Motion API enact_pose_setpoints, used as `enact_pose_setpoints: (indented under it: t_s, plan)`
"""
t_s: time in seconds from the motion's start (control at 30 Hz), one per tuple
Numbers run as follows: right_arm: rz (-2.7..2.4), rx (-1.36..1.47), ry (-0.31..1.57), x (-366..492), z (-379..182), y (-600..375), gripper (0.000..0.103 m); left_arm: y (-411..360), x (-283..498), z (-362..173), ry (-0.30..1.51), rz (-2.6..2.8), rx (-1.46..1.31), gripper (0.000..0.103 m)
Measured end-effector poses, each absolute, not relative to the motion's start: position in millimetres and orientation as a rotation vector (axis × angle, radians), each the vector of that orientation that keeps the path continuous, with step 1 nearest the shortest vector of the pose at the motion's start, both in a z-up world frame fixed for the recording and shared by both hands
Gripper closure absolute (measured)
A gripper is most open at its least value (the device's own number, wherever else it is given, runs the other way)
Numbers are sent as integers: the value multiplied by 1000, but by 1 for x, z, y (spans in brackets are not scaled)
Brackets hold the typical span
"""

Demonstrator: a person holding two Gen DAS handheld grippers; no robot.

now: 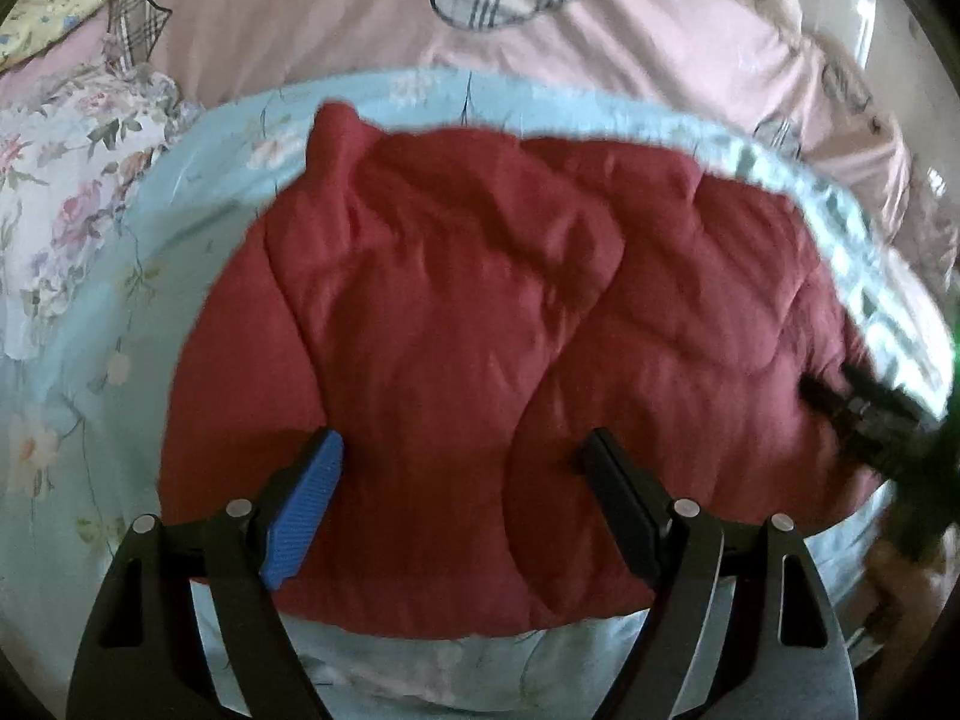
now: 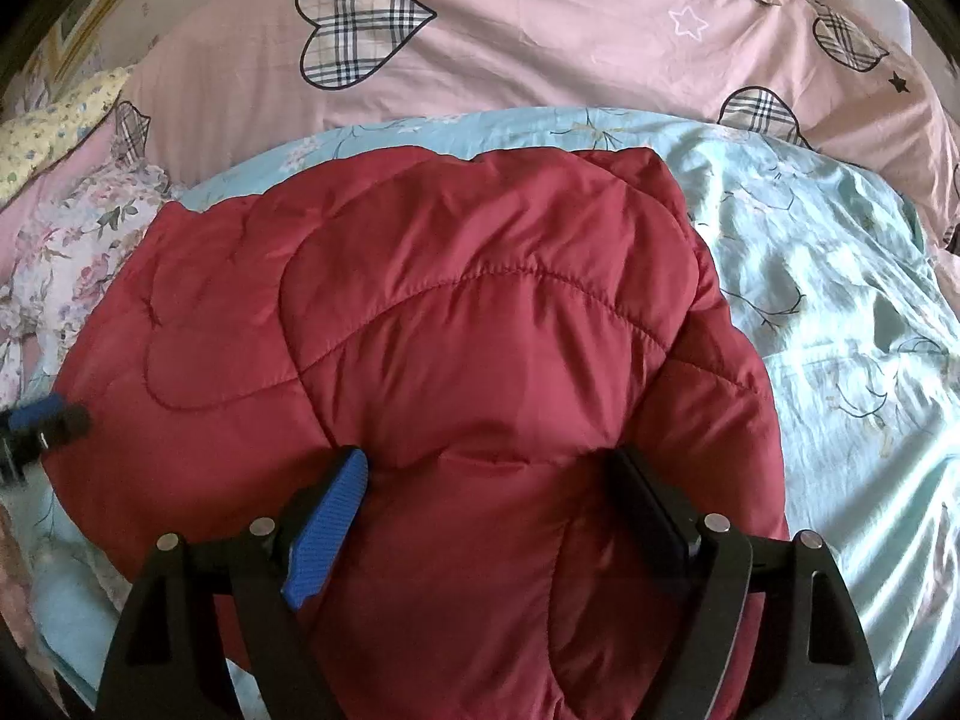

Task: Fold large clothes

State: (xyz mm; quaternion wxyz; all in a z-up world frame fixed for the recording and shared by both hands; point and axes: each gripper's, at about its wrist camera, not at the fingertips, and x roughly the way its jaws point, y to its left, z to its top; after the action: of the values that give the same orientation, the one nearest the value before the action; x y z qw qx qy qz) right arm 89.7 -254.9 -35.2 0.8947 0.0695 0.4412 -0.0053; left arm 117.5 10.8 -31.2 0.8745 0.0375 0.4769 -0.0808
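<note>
A large red quilted jacket (image 1: 480, 330) lies folded in a thick bundle on a light blue floral bedspread (image 1: 198, 228). My left gripper (image 1: 465, 450) is open, its jaws spread wide over the jacket's near edge, holding nothing. My right gripper (image 2: 489, 462) is open too, jaws spread over the jacket (image 2: 456, 324) near its front right part. The right gripper also shows in the left wrist view (image 1: 864, 414) at the jacket's right edge. The left gripper shows in the right wrist view (image 2: 42, 420) at the jacket's left edge.
A pink duvet with plaid hearts (image 2: 540, 36) lies behind the bedspread (image 2: 840, 312). A white floral cloth (image 1: 66, 198) and a yellow floral pillow (image 1: 54, 6) lie at the far left. The bedspread's right half is wrinkled.
</note>
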Motion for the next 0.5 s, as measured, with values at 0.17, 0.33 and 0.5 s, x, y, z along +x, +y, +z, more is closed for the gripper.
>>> enact_pose_setpoints:
  t_s: [0.17,0.33,0.5]
  plan:
    - [-12,142,911,89,-36,-255,18,4,127,-45,989,-130,113,13]
    - [-2,184,900,74,-21,-256,18,7,124,-39,1000,-127,95,13]
    - [38,198,864,40,1,-246,16,15,102,-28,995,-129,52,13]
